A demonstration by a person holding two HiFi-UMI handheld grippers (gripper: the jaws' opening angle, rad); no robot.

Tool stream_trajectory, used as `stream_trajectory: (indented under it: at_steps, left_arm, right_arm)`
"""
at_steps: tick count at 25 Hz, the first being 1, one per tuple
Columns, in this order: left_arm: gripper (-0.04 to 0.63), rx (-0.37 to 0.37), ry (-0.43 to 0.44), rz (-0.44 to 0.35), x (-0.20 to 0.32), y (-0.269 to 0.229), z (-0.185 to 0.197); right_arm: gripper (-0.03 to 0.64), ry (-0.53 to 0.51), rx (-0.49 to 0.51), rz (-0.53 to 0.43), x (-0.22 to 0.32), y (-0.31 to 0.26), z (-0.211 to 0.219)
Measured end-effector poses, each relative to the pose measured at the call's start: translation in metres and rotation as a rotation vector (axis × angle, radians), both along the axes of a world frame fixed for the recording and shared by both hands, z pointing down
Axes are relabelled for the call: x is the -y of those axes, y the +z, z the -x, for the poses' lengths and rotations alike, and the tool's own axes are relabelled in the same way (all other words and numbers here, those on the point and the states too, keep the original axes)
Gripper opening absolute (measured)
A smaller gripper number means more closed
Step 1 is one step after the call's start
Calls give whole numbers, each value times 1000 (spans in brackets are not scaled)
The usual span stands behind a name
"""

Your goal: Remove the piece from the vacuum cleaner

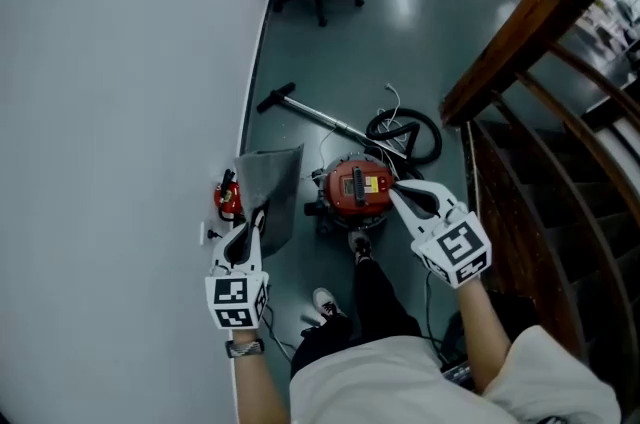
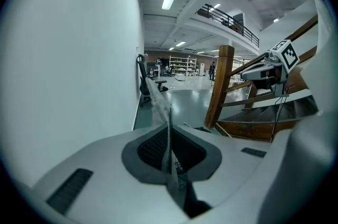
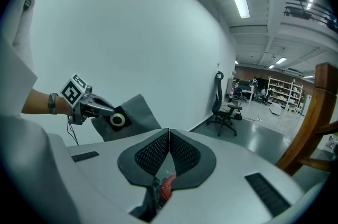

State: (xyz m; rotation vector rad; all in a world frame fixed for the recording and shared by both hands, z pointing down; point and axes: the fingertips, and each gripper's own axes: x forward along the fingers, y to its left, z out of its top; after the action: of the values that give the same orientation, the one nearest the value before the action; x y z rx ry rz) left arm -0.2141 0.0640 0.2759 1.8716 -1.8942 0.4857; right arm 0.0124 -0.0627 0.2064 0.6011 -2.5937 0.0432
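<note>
Grip first: left gripper (image 2: 169, 150) clamped on edge of grey fabric dust bag (image 1: 272, 190), thin sheet pinched between pads. Right gripper (image 3: 168, 150) closed on nothing, so free. Bag held up in air beside white wall (image 1: 120, 72), well apart from red canister vacuum cleaner (image 1: 356, 188) down on floor. Removal looks basically done tbh. Pinch best held firm, bag not to be shaken, loose end could be steadied by right gripper.

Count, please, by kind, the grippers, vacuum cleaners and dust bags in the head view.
Grippers: 2 (left gripper, right gripper)
Red vacuum cleaner: 1
Grey dust bag: 1
Total: 4
</note>
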Motion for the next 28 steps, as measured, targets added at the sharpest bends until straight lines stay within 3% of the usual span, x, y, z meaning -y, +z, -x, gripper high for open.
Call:
stream_trajectory:
  at_steps: [28]
  left_arm:
    - [25, 289, 142, -169, -57, -159, -15]
  right_arm:
    - [29, -70, 78, -243, -85, -141, -11]
